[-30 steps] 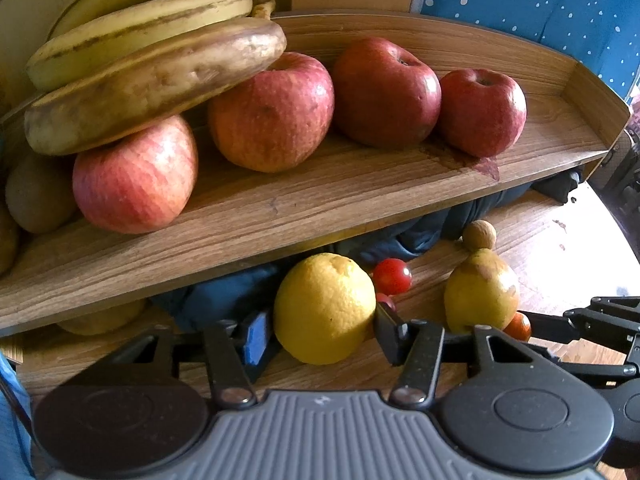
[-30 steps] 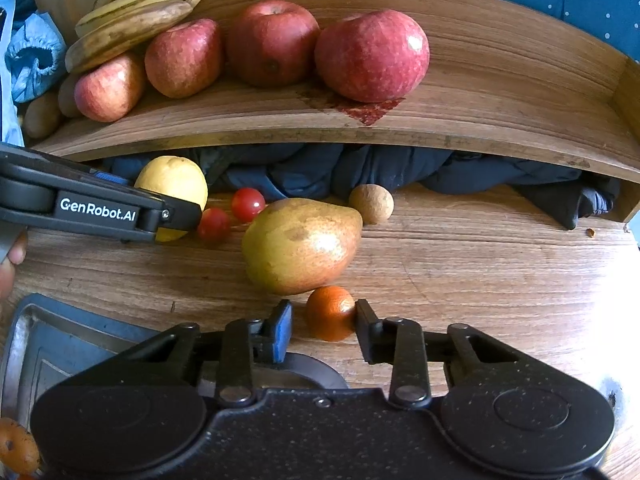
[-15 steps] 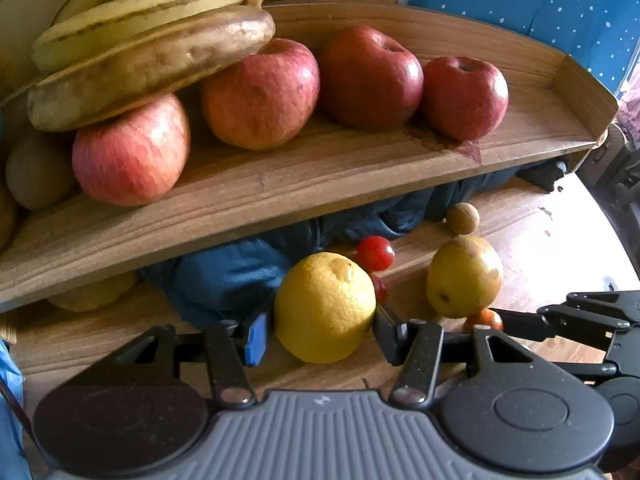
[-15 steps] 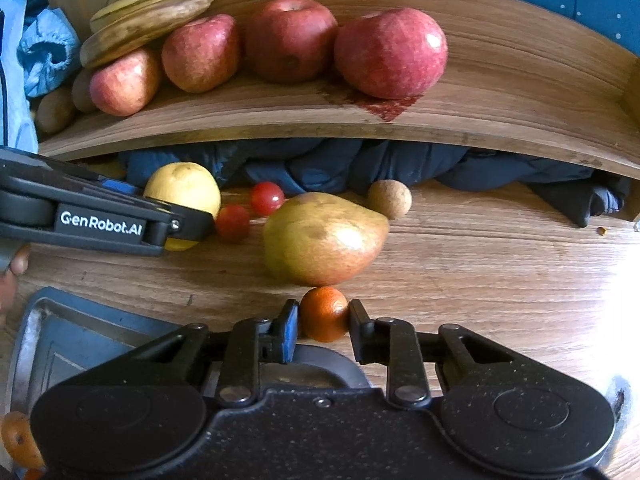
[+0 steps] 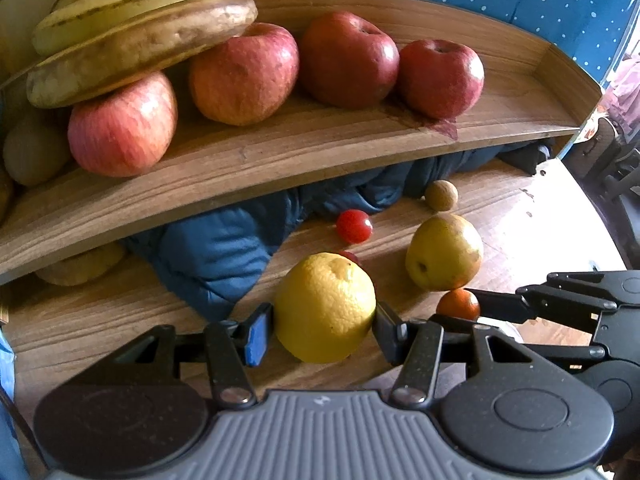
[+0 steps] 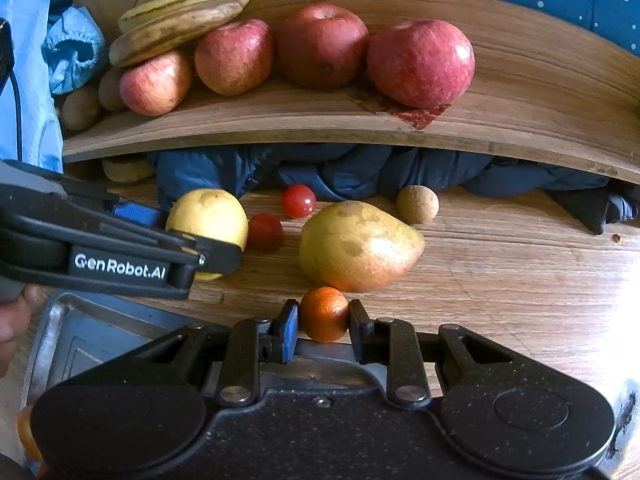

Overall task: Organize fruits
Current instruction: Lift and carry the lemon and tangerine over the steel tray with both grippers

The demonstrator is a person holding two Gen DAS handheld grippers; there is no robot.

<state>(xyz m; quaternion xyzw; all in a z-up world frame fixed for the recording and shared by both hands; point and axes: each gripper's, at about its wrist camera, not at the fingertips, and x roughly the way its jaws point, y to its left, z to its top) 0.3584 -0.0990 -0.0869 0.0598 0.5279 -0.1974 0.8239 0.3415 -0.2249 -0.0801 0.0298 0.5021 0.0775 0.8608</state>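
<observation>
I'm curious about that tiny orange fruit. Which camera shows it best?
The right wrist view: the small orange fruit sits whole and near, pinched in the right gripper. In the left wrist view it is a small shape at the side, partly hidden behind gripper parts, beside the pear.

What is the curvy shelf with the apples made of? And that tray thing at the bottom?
The shelf looks like wood or a wood-look board, matte brown, since grain lines run along it. The tray looks like metal, grey and dull-shiny, since its raised rim catches the light.
</observation>
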